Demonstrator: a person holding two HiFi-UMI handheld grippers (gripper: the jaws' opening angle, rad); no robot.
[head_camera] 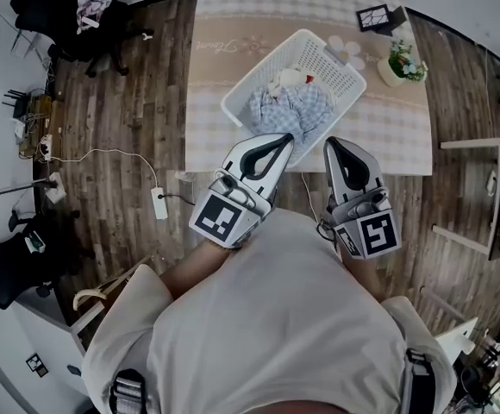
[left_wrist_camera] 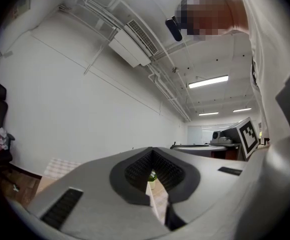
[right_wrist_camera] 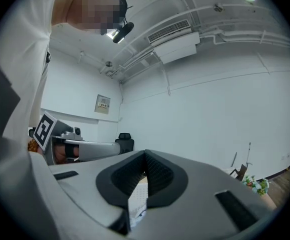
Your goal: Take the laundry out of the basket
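Observation:
A white slatted laundry basket (head_camera: 336, 67) stands askew on the cloth-covered table (head_camera: 233, 50) in the head view. Inside it lies crumpled blue checked laundry (head_camera: 291, 108), with a small white and red piece (head_camera: 291, 78) behind it. My left gripper (head_camera: 284, 139) is shut and empty, its tip just short of the basket's near rim. My right gripper (head_camera: 331, 143) is shut and empty too, a little right of the basket's near corner. Both are held close to my chest and tilt upward. The left gripper view and the right gripper view show only closed jaws, walls and ceiling.
A potted plant (head_camera: 402, 62) and a small black frame (head_camera: 376, 17) stand at the table's far right. A black chair with clothes (head_camera: 82, 15) is at far left. A power strip (head_camera: 159, 203) and cable lie on the wooden floor; a desk edge (head_camera: 491, 188) is at right.

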